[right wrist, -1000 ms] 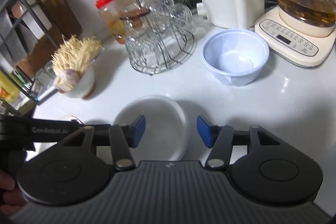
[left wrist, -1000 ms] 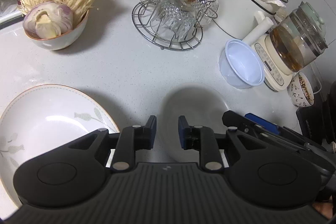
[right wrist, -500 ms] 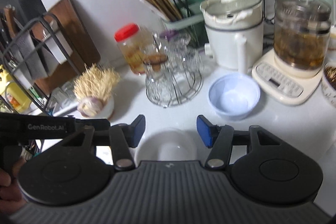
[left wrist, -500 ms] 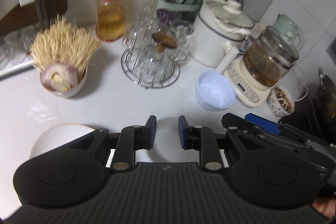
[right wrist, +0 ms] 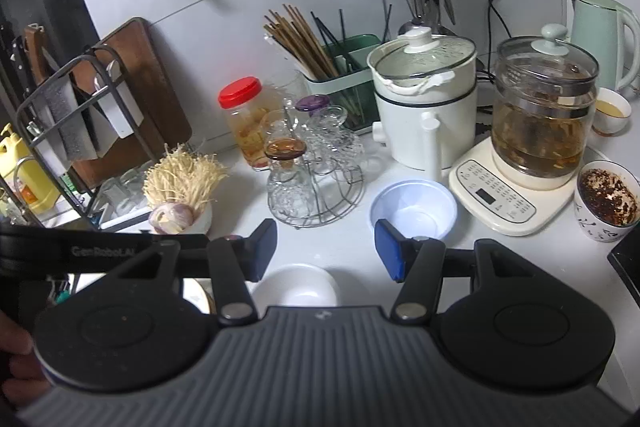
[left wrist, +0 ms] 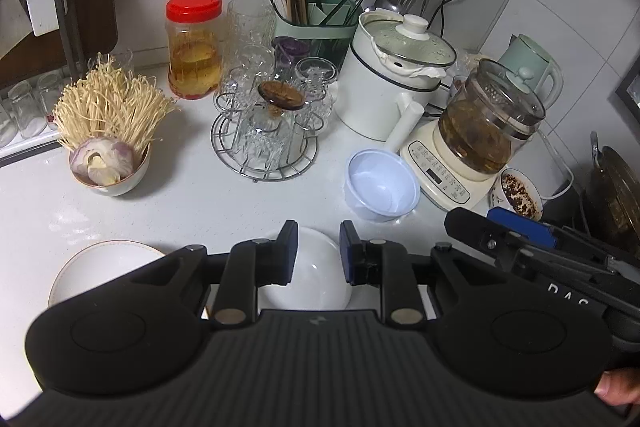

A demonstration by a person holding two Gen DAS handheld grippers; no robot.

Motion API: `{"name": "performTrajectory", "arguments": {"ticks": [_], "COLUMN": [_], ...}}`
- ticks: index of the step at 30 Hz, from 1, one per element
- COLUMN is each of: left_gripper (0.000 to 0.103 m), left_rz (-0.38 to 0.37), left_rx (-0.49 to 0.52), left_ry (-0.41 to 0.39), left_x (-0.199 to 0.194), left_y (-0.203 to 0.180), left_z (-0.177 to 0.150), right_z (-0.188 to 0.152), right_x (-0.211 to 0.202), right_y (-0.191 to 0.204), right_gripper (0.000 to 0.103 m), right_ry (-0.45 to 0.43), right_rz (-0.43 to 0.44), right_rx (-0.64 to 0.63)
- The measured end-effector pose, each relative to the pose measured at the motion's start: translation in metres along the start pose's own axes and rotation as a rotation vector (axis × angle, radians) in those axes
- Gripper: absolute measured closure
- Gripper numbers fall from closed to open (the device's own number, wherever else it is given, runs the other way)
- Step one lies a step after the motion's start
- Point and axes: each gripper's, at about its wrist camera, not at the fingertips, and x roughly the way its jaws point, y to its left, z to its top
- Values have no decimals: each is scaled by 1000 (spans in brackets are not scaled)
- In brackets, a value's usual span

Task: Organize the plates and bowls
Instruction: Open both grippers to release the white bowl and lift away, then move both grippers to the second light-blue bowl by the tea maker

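Red-lidded jar [left wrist: 194, 45] behind a wire glass rack [left wrist: 266, 131]; white pot [left wrist: 394, 79] beside glass kettle [left wrist: 490, 123] (tea inside)

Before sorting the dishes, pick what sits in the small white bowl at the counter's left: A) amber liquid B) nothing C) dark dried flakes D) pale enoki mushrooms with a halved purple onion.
D: the small white bowl holds pale enoki mushrooms and a halved purple onion.

On my left gripper [right wrist: 96, 251], seen from the right wrist, I read "GenRoboLAI", its last letters unclear. My right gripper [left wrist: 568, 301] shows "DAS", cut off. The kettle base's panel print is unreadable.
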Motion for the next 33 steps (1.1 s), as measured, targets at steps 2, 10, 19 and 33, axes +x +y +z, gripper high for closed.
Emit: {"name": "performTrajectory", "arguments": {"ticks": [2, 10, 19, 33], "left_gripper": [77, 77, 77, 77], "left_rz": [-6, -10, -48, -184], "left_rx": [-5, -17, 33, 160], "left_ry": [-8, 0, 16, -12], "left_x": [0, 15, 21, 9], "left_y": [-4, -22, -35, -14], "left_z": [-1, -9, -7, -4], "right_z": [1, -2, -11, -33], "right_x": [-1, -4, -18, -37], "right_y": [-4, -20, -37, -7], "right_gripper": [46, 46, 46, 46], "right_ry": [-3, -2, -2, -67], "right_rz": [2, -8, -48, -197], "right_rx": [-1, -5, 72, 188]}}
